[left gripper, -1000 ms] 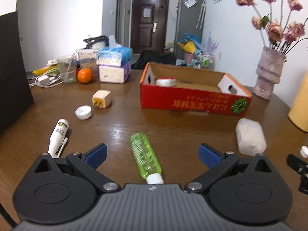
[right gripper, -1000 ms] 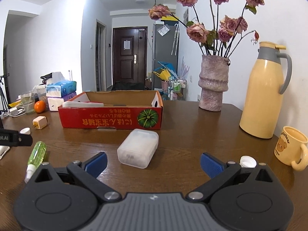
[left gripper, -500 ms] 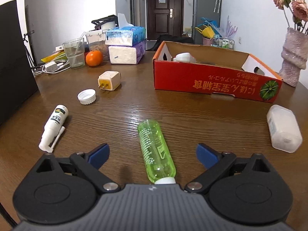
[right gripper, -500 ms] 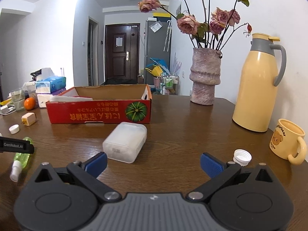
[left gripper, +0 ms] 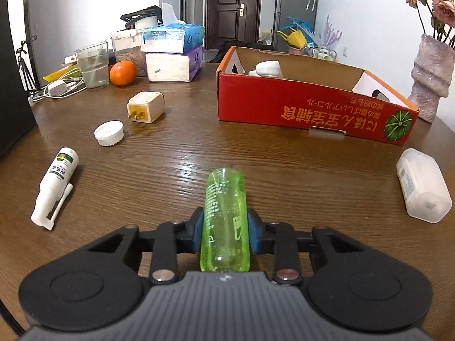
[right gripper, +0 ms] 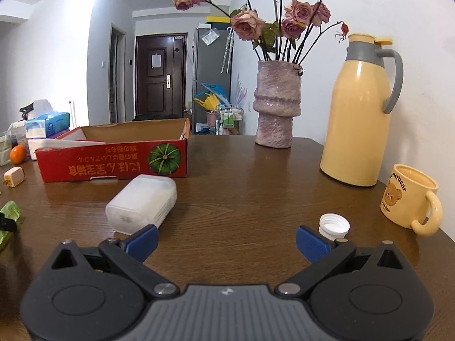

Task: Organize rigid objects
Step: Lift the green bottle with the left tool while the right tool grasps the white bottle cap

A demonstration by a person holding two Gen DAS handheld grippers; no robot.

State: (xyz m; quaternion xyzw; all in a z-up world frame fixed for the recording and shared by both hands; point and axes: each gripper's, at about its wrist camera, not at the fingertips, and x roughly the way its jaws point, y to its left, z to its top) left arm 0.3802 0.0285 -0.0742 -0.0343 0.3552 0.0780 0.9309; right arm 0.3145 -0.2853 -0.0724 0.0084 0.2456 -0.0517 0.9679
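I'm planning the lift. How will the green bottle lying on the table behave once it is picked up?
The green bottle looks clear and empty, so probably light. Its smooth round sides may slip or swivel between the closing left gripper pads. Released on the table, it would likely roll.

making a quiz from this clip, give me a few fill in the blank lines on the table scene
1. The left gripper has its pads on a ____ bottle.
2. The red box has a ____ printed on its side.
3. Beside the yellow flask stands a mug with a ____ on it.
4. The right gripper holds ____.

Missing words: green; pumpkin; bear; nothing
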